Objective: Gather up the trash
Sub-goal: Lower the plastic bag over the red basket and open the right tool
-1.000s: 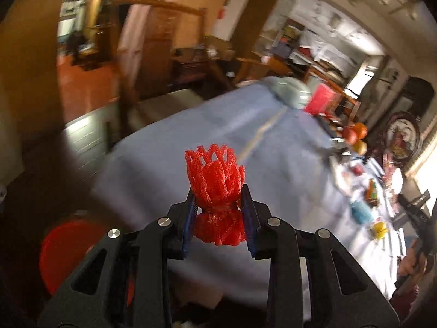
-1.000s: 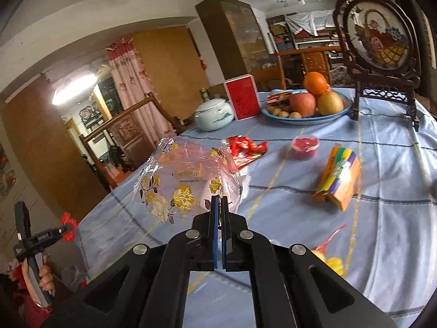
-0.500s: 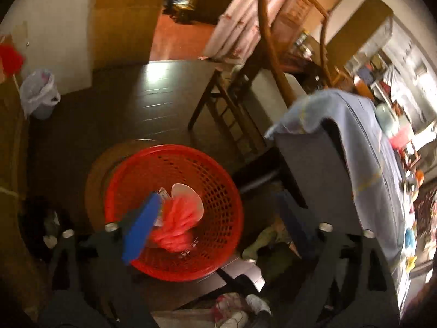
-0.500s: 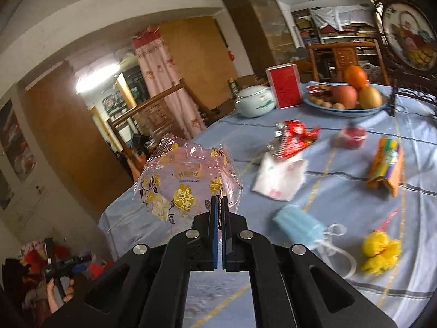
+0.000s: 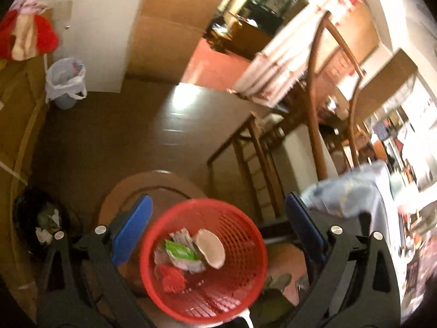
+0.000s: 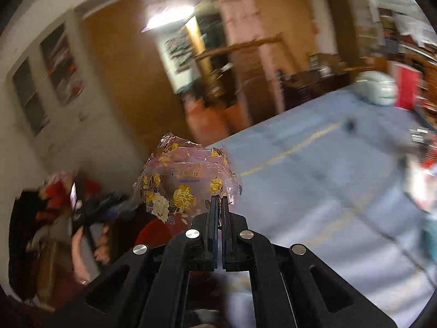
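Trash basket under spread left gripper — right gripper (other view) pinches wrapper.

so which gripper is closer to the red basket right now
Left. The left gripper hangs open directly above the red basket. The right gripper is up by the table, shut on the flowered wrapper, with the basket's red only glimpsed below it.

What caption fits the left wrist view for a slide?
Open left gripper above the red basket holding red mesh and wrappers.
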Demonstrator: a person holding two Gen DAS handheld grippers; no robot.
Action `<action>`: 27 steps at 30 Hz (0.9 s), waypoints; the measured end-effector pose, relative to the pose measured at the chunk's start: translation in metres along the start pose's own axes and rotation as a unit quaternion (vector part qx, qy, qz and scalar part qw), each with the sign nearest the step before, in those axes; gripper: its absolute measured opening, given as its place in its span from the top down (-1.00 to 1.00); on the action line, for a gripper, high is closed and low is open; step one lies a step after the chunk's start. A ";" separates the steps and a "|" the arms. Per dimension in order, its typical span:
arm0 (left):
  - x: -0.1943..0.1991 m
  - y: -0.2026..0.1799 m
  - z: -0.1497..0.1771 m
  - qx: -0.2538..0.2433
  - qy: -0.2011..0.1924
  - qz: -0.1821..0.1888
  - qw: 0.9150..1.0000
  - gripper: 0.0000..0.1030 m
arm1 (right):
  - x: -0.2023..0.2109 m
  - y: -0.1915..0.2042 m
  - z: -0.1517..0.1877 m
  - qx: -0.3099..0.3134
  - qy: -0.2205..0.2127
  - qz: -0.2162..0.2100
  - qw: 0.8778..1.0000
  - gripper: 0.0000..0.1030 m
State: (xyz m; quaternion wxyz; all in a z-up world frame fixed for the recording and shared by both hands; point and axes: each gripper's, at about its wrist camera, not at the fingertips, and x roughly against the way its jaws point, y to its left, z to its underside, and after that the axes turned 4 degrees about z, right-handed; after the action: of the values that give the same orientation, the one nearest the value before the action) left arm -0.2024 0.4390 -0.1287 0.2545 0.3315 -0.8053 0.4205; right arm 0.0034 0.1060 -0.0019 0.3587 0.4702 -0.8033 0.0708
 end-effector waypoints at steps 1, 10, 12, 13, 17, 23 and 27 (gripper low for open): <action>0.000 0.006 -0.004 0.009 -0.004 -0.001 1.000 -0.83 | -0.011 0.010 -0.002 0.008 0.011 -0.008 1.000 0.95; -0.012 0.050 -0.025 0.062 -0.017 -0.007 0.998 -0.83 | -0.105 0.084 0.003 0.066 0.098 -0.053 0.992 0.40; -0.013 0.052 -0.026 0.064 -0.018 -0.004 0.998 -0.83 | -0.104 0.084 0.005 0.068 0.099 -0.044 0.992 0.40; -0.014 0.052 -0.026 0.065 -0.017 -0.002 0.998 -0.83 | -0.105 0.082 0.004 0.062 0.099 -0.042 0.992 0.40; -0.018 0.043 -0.022 0.056 -0.008 0.007 0.998 -0.83 | -0.093 0.063 0.001 0.033 0.089 -0.037 0.995 0.40; -0.009 0.014 -0.014 0.024 -0.003 0.020 1.000 -0.83 | -0.061 0.039 -0.002 0.009 0.057 -0.025 0.998 0.40; 0.001 -0.014 -0.006 -0.012 0.000 0.032 0.999 -0.83 | -0.031 0.023 0.000 -0.006 0.026 -0.015 1.000 0.30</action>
State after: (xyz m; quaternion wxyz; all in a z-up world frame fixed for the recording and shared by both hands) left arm -0.1921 0.4381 -0.1173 0.2448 0.3027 -0.8205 0.4186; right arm -0.0060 0.1402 -0.0167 0.3834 0.4782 -0.7867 0.0733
